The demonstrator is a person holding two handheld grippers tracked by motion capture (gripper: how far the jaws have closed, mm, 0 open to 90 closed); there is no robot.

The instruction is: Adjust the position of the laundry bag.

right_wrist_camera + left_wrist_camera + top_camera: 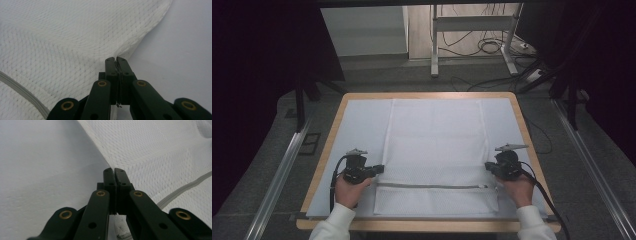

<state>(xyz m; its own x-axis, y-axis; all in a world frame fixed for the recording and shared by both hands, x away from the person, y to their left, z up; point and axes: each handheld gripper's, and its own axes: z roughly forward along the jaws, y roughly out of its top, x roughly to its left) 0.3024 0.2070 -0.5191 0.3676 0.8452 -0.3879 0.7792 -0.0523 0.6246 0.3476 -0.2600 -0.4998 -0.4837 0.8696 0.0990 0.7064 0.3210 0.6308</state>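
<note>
— Both grippers clamped the white mesh laundry bag (434, 145)?
— Yes; left gripper (379, 169) and right gripper (488, 167) pinched its side edges; it lay flat mid-table, grey zipper (432, 186) near the front

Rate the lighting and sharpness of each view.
High view: dim, surroundings nearly black, mesh bag evenly lit and readable. Left gripper view: bright, soft; near jaws blurred, left gripper tips sharper. Right gripper view: mesh weave crisp ahead of the right gripper, no glare.
</note>
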